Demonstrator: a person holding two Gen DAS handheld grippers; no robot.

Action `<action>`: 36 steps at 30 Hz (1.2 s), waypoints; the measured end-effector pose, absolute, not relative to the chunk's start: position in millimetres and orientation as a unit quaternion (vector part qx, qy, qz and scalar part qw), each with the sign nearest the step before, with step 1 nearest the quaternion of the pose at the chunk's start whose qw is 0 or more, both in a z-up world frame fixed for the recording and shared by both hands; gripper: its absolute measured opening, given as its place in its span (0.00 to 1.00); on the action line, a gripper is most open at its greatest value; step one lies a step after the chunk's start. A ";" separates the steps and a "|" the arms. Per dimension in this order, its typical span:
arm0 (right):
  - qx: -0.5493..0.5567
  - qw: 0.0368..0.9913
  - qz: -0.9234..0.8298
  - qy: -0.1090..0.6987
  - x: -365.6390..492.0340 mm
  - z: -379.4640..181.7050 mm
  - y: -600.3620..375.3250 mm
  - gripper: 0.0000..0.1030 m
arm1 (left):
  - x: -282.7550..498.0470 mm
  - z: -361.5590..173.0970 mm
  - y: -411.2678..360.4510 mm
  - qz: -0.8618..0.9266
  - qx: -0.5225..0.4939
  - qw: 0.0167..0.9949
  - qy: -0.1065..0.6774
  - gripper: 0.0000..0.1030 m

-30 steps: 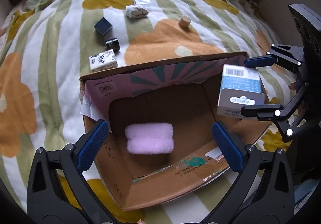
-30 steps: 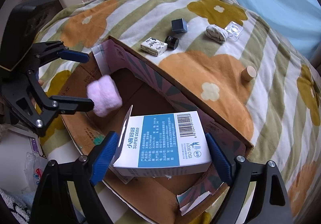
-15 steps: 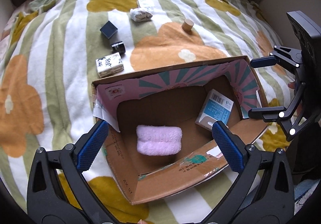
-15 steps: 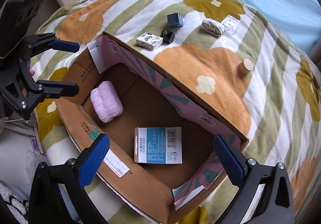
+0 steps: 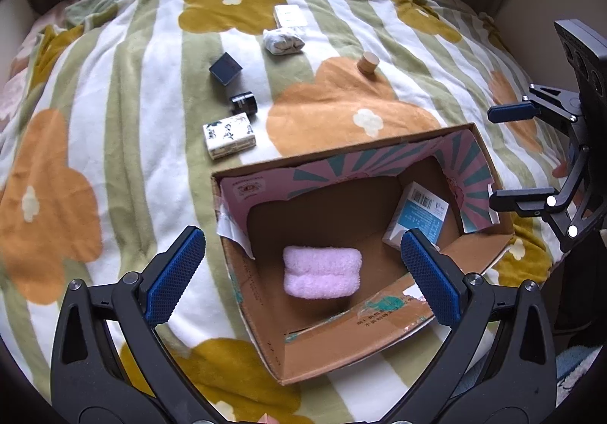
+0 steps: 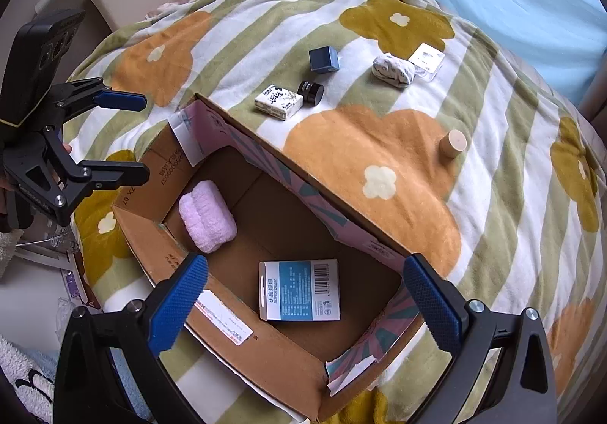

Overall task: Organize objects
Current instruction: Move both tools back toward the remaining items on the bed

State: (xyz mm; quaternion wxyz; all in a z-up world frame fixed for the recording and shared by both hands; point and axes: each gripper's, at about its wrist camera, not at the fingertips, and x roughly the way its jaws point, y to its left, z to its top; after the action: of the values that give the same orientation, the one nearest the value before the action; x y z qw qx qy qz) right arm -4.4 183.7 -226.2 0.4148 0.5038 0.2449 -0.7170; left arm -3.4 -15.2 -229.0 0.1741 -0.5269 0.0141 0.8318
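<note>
An open cardboard box (image 5: pixel 341 355) (image 6: pixel 250 355) sits on a flower-patterned blanket. Inside it lie a pink fluffy towel (image 5: pixel 321 276) (image 6: pixel 206 217) and a blue and white carton (image 5: pixel 417 215) (image 6: pixel 299 290). My left gripper (image 5: pixel 299 272) is open and empty above the box's near left side; it also shows in the right wrist view (image 6: pixel 129 135). My right gripper (image 6: pixel 303 298) is open and empty above the carton; it also shows in the left wrist view (image 5: pixel 512 150). On the blanket beyond the box lie a tissue pack (image 5: pixel 228 135) (image 6: pixel 279 102), a black jar (image 5: pixel 244 103) (image 6: pixel 310 92) and a dark blue cube (image 5: pixel 225 68) (image 6: pixel 323 59).
Further back on the blanket are a white wrapped bundle (image 5: pixel 283 40) (image 6: pixel 393 71), a clear flat case (image 5: pixel 291 14) (image 6: pixel 428 60) and a wooden cylinder (image 5: pixel 368 62) (image 6: pixel 453 143). Curtains and a blue wall stand behind. The bed edge is at the near side.
My right gripper has let go of the blue and white carton, which now lies in the box. Both grippers have drawn back and up from the box.
</note>
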 end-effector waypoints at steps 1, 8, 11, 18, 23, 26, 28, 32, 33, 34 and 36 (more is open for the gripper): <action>0.503 0.415 -0.718 0.244 -5.6 -224.8 182.2 1.00 | -5.8 -227.5 -17.5 0.834 -0.525 0.171 0.012 1.00; 0.499 0.418 -0.726 0.220 -17.9 -212.2 171.1 1.00 | -30.6 -219.2 -31.7 0.836 -0.523 0.169 0.000 1.00; 0.496 0.418 -0.732 0.210 -27.5 -204.9 163.6 1.00 | -44.2 -216.3 -36.7 0.833 -0.526 0.172 -0.002 1.00; 0.483 0.407 -0.753 0.183 -65.3 -188.1 141.4 1.00 | -92.7 -216.9 -52.5 0.821 -0.546 0.167 -0.012 1.00; 0.489 0.396 -0.764 0.147 -103.9 -184.0 123.2 1.00 | -136.6 -230.5 -56.9 0.799 -0.576 0.172 -0.027 1.00; 0.505 0.388 -0.763 0.114 -132.1 -188.4 113.0 1.00 | -162.9 -247.4 -57.0 0.779 -0.599 0.179 -0.043 1.00; 0.512 0.378 -0.764 0.104 -149.3 -194.1 106.2 1.00 | -177.9 -258.4 -55.1 0.770 -0.611 0.177 -0.043 1.00; 0.522 0.353 -0.772 0.086 -179.9 -209.6 93.3 1.00 | -203.4 -287.3 -51.7 0.751 -0.637 0.168 -0.033 1.00; 0.522 0.349 -0.774 0.084 -185.2 -213.1 90.9 1.00 | -207.2 -293.8 -52.0 0.748 -0.641 0.167 -0.033 1.00; 0.522 0.343 -0.777 0.084 -191.4 -217.6 87.1 1.00 | -210.7 -300.5 -52.8 0.745 -0.645 0.166 -0.034 1.00; 0.524 0.334 -0.779 0.079 -203.7 -227.7 81.0 1.00 | -216.3 -312.5 -54.1 0.739 -0.652 0.163 -0.037 0.99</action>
State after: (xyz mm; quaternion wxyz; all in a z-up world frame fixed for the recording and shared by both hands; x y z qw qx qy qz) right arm -203.7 81.0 -227.7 0.3344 0.5240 0.0795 -0.7793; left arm -216.3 -54.1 -312.5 0.1634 -0.6523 -0.0370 0.7392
